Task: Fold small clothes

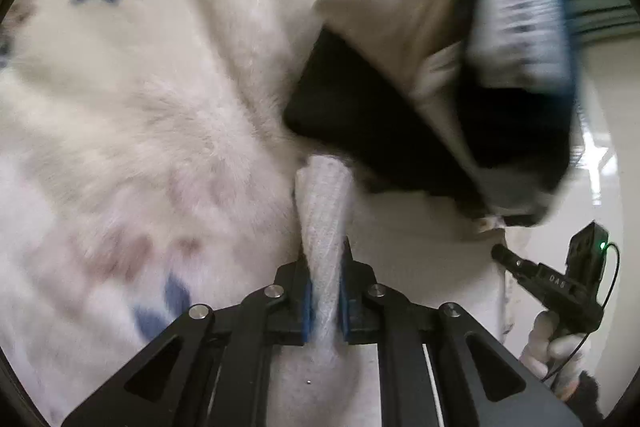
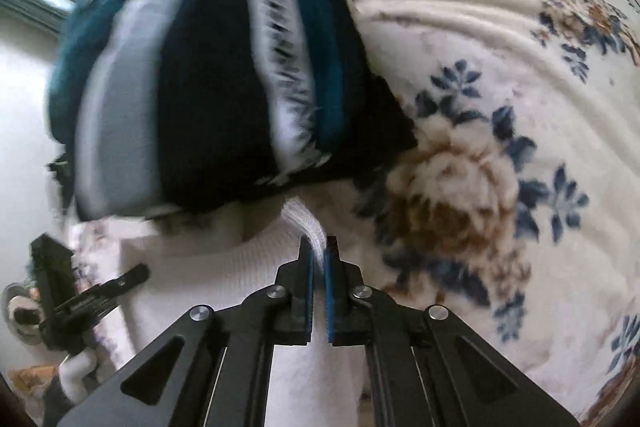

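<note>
Pinching a bunched edge of the white garment (image 1: 326, 227) between nearly closed jaws, the left gripper (image 1: 325, 291) holds it above the floral blanket (image 1: 100, 87); only a narrow roll sits in the pads, so a tug could pull it free. From the right wrist view, the right gripper (image 2: 318, 267), jaws almost shut, clamps the garment's ribbed hem (image 2: 306, 223) just beside a stack of folded clothes (image 2: 208, 87); uneven pulling could skew the fold or topple that stack.
</note>
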The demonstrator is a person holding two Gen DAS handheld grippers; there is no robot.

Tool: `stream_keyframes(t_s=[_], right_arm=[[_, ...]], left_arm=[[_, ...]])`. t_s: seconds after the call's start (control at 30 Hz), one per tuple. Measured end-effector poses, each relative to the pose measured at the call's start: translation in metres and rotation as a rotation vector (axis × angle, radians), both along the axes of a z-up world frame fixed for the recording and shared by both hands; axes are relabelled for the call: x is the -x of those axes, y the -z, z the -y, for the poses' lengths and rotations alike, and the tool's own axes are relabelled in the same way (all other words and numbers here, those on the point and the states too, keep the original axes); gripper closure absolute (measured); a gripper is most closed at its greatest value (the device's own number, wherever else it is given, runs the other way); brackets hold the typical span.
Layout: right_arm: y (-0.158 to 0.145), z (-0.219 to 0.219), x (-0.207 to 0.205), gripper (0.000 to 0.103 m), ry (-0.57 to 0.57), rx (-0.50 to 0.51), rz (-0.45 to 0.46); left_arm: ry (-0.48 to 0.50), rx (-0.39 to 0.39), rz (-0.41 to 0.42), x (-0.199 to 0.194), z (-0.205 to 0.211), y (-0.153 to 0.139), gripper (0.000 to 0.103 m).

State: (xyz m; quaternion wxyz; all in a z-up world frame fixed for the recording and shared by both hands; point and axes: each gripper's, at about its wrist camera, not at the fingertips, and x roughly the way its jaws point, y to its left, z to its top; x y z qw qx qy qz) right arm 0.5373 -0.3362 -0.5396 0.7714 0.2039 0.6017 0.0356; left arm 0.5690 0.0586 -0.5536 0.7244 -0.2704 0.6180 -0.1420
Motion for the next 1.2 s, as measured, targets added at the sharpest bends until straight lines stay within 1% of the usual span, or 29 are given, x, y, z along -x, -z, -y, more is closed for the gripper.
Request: stream_keyframes(t_s=[0.07, 0.13, 0.2, 0.23, 0.27, 0.3, 0.33, 0.37, 0.4, 0.43, 0.47, 0.53, 0.6, 0.63, 0.7, 0.8, 0.83, 0.9, 1.0, 1.03, 1.07, 1.1, 1.13, 1.17, 1.2], right_arm=[[0.024, -0.011, -0.017, 0.099, -0.007, 0.042, -0.048], [0.045, -0.012, -0.024, 0.099, -0.02, 0.075, -0.108], [0.056, -0.016, -0.024, 0.099, -0.047, 0.091, -0.138], [0.057, -0.018, -0.024, 0.099, -0.063, 0.08, -0.14], [0.055, -0.017, -0.023, 0.098, -0.061, 0.059, -0.139], [0.052, -0.012, -0.023, 0.095, -0.049, 0.017, -0.144], [0.049, -0.004, -0.02, 0.092, -0.04, -0.046, -0.149], [0.046, 0.004, -0.019, 0.08, -0.033, -0.102, -0.15], [0.042, 0.014, -0.015, 0.057, -0.02, -0.151, -0.151], [0.038, 0.024, -0.009, 0.048, -0.007, -0.192, -0.15], [0.036, 0.035, -0.001, 0.042, 0.011, -0.242, -0.142], [0.034, 0.056, 0.019, 0.035, 0.035, -0.339, -0.133], [0.041, 0.068, 0.043, 0.024, 0.044, -0.441, -0.154], [0.045, 0.07, 0.053, 0.021, 0.038, -0.498, -0.174], [0.064, 0.063, 0.075, 0.014, 0.015, -0.605, -0.223], [0.093, 0.041, 0.096, 0.014, -0.034, -0.709, -0.285], [0.099, 0.034, 0.099, 0.014, -0.054, -0.733, -0.299], [0.109, 0.014, 0.101, 0.014, -0.101, -0.748, -0.317], [0.117, -0.006, 0.095, 0.014, -0.138, -0.732, -0.318], [0.118, -0.011, 0.091, 0.015, -0.145, -0.716, -0.316], [0.115, -0.016, 0.088, 0.023, -0.146, -0.701, -0.3], [0.111, -0.02, 0.086, 0.035, -0.157, -0.67, -0.285], [0.103, -0.016, 0.084, 0.04, -0.164, -0.641, -0.276], [0.098, -0.016, 0.085, 0.046, -0.16, -0.629, -0.265], [0.09, -0.014, 0.086, 0.05, -0.161, -0.622, -0.25]], left_arm=[[0.006, 0.008, -0.031, -0.006, 0.006, 0.013, 0.094], [-0.015, 0.049, -0.043, -0.004, 0.001, 0.021, 0.093], [-0.022, 0.091, -0.057, 0.0, -0.006, 0.022, 0.09], [-0.025, 0.121, -0.063, 0.004, -0.01, 0.02, 0.086], [-0.03, 0.165, -0.067, 0.009, -0.014, 0.017, 0.077], [-0.036, 0.191, -0.067, 0.013, -0.016, 0.014, 0.072], [-0.041, 0.207, -0.062, 0.018, -0.02, 0.01, 0.06], [-0.042, 0.227, -0.049, 0.026, -0.023, 0.004, 0.045], [-0.047, 0.265, -0.032, 0.037, -0.029, -0.002, 0.04], [-0.052, 0.292, -0.023, 0.044, -0.032, -0.006, 0.036], [-0.056, 0.325, -0.018, 0.058, -0.035, -0.009, 0.031], [-0.056, 0.358, -0.031, 0.07, -0.039, -0.008, 0.028], [-0.037, 0.404, -0.07, 0.086, -0.031, 0.004, 0.028], [-0.025, 0.423, -0.095, 0.094, -0.025, 0.013, 0.028], [-0.007, 0.451, -0.123, 0.102, -0.013, 0.026, 0.028], [0.019, 0.455, -0.106, 0.099, 0.003, 0.037, 0.027], [0.013, 0.466, -0.111, 0.096, 0.006, 0.04, 0.027], [0.007, 0.478, -0.116, 0.092, 0.013, 0.043, 0.027], [0.041, 0.441, -0.079, 0.091, 0.023, 0.03, 0.029], [0.055, 0.427, -0.065, 0.095, 0.027, 0.024, 0.05], [0.066, 0.404, -0.054, 0.095, 0.03, 0.019, 0.077], [0.052, 0.414, -0.046, 0.097, 0.027, 0.014, 0.077], [0.031, 0.418, -0.04, 0.1, 0.025, 0.009, 0.078], [0.022, 0.422, -0.036, 0.102, 0.023, 0.004, 0.079], [0.022, 0.417, -0.023, 0.104, 0.025, -0.005, 0.079]])
